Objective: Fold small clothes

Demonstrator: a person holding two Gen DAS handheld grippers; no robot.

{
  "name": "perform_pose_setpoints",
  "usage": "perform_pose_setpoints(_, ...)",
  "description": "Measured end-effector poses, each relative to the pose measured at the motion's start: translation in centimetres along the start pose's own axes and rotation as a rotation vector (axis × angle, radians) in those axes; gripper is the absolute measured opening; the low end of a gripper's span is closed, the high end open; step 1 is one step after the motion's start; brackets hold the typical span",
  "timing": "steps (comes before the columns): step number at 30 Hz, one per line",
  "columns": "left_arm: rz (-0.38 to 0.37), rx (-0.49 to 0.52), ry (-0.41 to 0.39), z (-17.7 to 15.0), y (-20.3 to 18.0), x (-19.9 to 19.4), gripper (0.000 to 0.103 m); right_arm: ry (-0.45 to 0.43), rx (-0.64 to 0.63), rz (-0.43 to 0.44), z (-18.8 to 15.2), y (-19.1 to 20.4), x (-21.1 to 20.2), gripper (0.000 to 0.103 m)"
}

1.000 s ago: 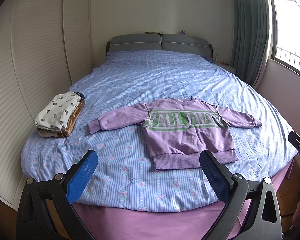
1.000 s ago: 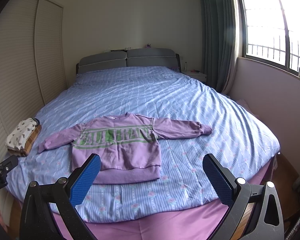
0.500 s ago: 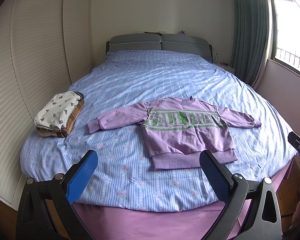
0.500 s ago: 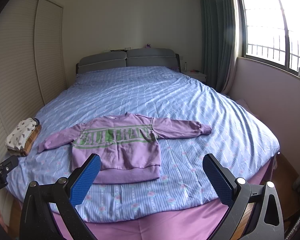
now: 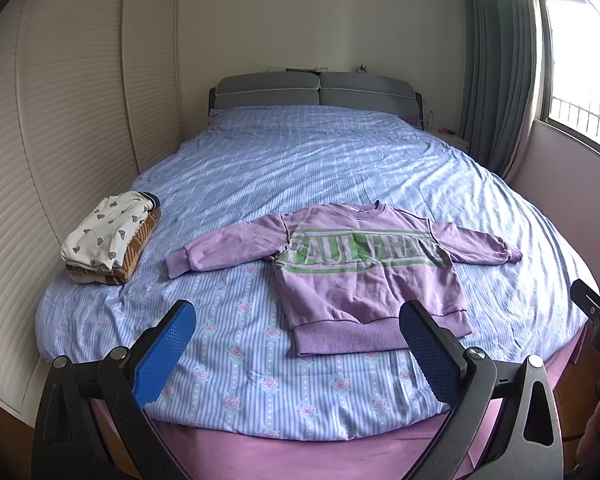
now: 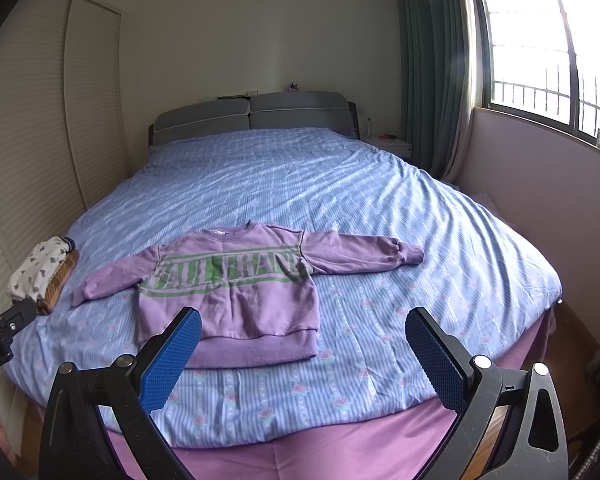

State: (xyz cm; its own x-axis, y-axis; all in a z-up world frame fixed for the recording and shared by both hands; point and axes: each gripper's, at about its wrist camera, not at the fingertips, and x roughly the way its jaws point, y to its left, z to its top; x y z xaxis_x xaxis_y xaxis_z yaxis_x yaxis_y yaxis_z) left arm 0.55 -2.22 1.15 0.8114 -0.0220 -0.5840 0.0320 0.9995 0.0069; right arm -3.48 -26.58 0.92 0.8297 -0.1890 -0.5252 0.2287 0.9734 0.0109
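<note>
Purple sweatshirt (image 5: 364, 268), green lettering, flat, sleeves spread, on blue bedspread (image 5: 300, 168)

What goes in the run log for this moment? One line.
purple sweatshirt: flat, unfolded on bed | folded stack: its left | left hand-held gripper: open | right hand-held gripper: open

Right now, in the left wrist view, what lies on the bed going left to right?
Stack of folded clothes → left sleeve cuff of the purple sweatshirt → sweatshirt body → right sleeve cuff. All rest on the blue striped bedspread.
</note>
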Motion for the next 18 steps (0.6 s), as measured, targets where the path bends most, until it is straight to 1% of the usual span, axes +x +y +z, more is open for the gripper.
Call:
perform_pose_setpoints(6,-0.02,0.012,-0.007,1.7,-2.6,3.2,0.103,0.006,0.057,-0.03,1.2,-2.7,2.8,0.103)
perform_pose_setpoints(14,-0.064,0.024,-0.029,4.9,-8.2,9.2,0.103,-0.018,0.111,-0.102,3.9,-7.5,7.7,0.102)
perform_pose_setpoints(15,-0.068,0.027,-0.03,5.2,-9.1,10.1,0.103,-0.021,0.118,-0.112,4.3,-8.1,8.4,0.101)
perform_pose_setpoints(17,-0.073,0.034,-0.029,6.0,-10.7,12.1,0.103,-0.021,0.139,-0.127,4.8,-9.4,9.8,0.096)
perform_pose_setpoints(18,-0.073,0.039,-0.03,6.3,-11.6,13.1,0.103,-0.022,0.162,-0.133,5.3,-10.6,10.9,0.096)
